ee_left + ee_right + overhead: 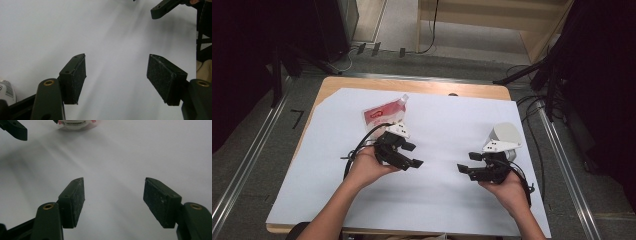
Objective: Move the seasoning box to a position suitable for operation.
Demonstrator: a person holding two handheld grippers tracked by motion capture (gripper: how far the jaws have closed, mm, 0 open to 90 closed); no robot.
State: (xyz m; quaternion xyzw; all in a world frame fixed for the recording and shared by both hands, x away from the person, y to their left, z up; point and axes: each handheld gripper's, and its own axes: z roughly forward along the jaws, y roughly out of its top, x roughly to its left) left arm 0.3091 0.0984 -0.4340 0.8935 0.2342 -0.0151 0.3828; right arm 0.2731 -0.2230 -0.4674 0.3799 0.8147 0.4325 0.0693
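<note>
- Red-and-white and made of flexible film, the spouted pouch (383, 114) lies flat on the white sheet (447, 200) that covers the tabletop (337, 84), at the far left part, its capped spout pointing to the far right.
- Judging by its look, the pouch is soft and fairly light, with slick sides that would sag and slide; the stiff spout and cap, or a sealed edge, seem the firmest places to take hold.
- Just on the near side of the pouch, the left hand-held gripper (411, 155) hovers with its jaws apart and nothing between them; its own view looks down on bare sheet between the pads (75, 78).
- Facing it across a gap, the right hand-held gripper (468, 162) also has its jaws spread and empty, with only sheet between its pads (161, 201).
- Behind the right gripper stands a pale round container (506, 135), partly hidden, so I cannot tell what it is.
- Nothing lies between the left gripper and the pouch; its trailing cable (362, 142) loops close by and could drag on the pouch.
</note>
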